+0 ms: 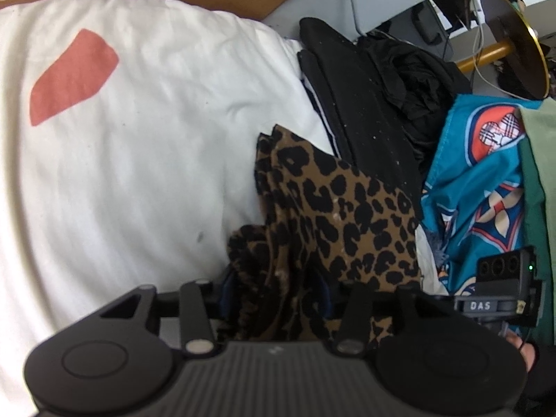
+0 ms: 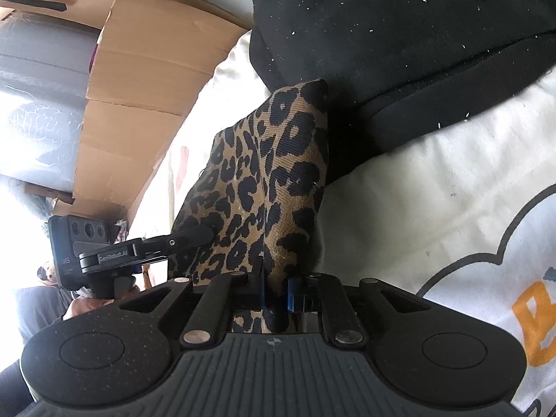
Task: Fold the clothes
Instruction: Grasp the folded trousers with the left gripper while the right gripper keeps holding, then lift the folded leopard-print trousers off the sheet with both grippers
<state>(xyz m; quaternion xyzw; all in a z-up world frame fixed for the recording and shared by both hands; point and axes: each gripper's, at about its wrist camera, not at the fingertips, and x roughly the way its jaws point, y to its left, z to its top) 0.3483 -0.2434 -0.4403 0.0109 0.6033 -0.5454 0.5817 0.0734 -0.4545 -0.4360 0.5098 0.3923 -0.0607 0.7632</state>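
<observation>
The right gripper (image 2: pixel 276 299) is pinching a folded edge of the spotted cloth (image 2: pixel 264 180), its jaws squeezed together on it. The left gripper (image 1: pixel 274 292) has a thick bunch of the same spotted cloth (image 1: pixel 333 215) between its jaws, which are partway apart; whether they are pressing on it, I cannot tell. Both are probably holding one end so the cloth is hanging straight for a fold.

The cloth is sitting on the white sheet (image 1: pixel 139 146), which is looking like a soft place to lay it flat. On the far side it is touching the black clothes (image 1: pixel 361 104). A blue patterned cloth (image 1: pixel 469 180) is lying just beside it on the right. A cardboard box (image 2: pixel 139 80) is standing along the sheet's far edge. The open room is on the left, over the bare sheet, so that is looking like the best way to be going.
</observation>
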